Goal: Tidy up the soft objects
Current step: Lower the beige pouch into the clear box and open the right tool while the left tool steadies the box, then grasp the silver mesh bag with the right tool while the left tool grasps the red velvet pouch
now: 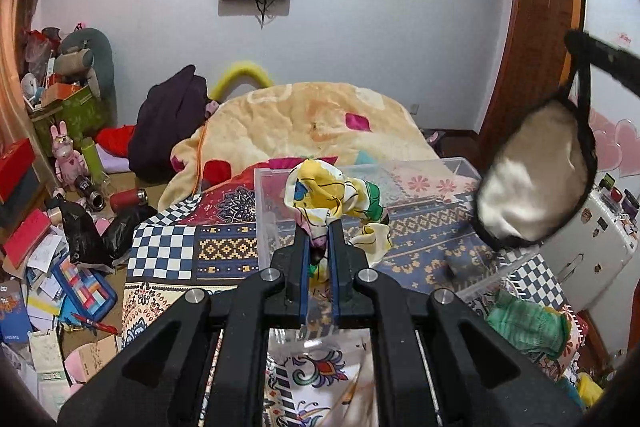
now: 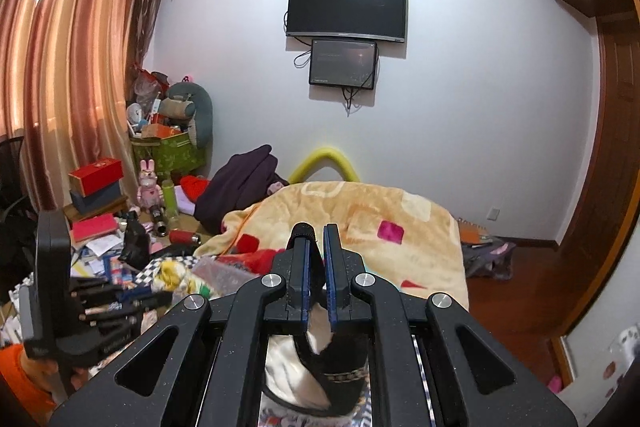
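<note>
Pinching a yellow patterned cloth (image 1: 320,195) in my left gripper (image 1: 319,239), I hold it over the clear bin (image 1: 460,167) on the bed. My right gripper (image 2: 316,267) clamps a black strap, its cream-lined bra (image 1: 536,179) hanging above the bin's right side.

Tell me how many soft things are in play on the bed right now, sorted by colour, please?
Yellow cartoon-print cloth, pinched in the left fingers over the clear plastic bin: 1
Black-and-cream padded garment, hanging by its strap from the right fingers: 1
Green knitted cloth, lying on the patterned bedspread: 1
Total: 3
</note>
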The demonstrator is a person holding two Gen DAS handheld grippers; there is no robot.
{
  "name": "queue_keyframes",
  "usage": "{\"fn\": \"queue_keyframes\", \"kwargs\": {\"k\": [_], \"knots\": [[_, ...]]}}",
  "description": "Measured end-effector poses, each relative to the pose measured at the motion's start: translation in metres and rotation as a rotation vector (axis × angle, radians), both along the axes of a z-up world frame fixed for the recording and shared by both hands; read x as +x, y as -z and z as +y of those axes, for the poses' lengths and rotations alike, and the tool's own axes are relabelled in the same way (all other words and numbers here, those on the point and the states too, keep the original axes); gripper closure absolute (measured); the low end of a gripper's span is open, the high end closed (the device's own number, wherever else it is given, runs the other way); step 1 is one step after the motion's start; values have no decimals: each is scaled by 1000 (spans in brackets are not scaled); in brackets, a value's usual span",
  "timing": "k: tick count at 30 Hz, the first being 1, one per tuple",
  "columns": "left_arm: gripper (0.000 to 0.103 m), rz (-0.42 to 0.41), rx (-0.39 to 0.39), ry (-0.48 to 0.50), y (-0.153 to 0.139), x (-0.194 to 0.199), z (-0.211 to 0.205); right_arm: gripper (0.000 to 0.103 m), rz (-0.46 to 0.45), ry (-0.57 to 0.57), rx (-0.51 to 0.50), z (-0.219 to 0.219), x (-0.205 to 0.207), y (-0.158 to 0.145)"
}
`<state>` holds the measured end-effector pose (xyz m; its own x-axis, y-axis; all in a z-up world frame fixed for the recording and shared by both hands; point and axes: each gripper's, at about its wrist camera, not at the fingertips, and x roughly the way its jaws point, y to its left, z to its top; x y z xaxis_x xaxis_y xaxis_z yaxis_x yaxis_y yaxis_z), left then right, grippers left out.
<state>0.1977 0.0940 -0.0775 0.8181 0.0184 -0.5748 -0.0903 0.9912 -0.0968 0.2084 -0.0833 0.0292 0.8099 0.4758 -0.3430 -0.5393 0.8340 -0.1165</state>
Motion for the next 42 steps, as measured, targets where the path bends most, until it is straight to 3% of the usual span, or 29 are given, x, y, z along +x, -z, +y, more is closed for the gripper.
{"fn": "queue_keyframes", "kwargs": {"k": [6, 12, 17, 21, 23, 26, 28, 34, 39, 42], "knots": [[95, 82, -29, 23, 19, 21, 2, 97, 70, -13, -64, 15, 16, 32], [95, 114, 14, 44, 30, 25, -7, 97, 196, -8, -170, 15, 34, 81], [92, 135, 28, 63, 34, 27, -13, 97, 258, -4, -223, 0, 36, 96], [63, 143, 0, 74, 36, 22, -14, 97, 284, -2, -233, -11, 33, 97], [57, 122, 10, 75, 34, 16, -18, 95, 296, 1, -233, -13, 34, 98], [47, 96, 24, 87, 28, 6, -23, 81, 309, -4, -222, -22, 28, 95], [33, 77, 20, 96, 23, -1, -24, 64, 290, -3, -220, -24, 21, 94], [7, 19, 48, 64, 8, -29, -23, 35, 255, -23, -173, -38, 0, 86], [6, 28, 49, 69, 7, -56, -19, 21, 216, -49, -127, -46, -27, 77], [4, 34, 74, 61, 13, -77, -17, 21, 202, -68, -111, -44, -44, 79]]}}
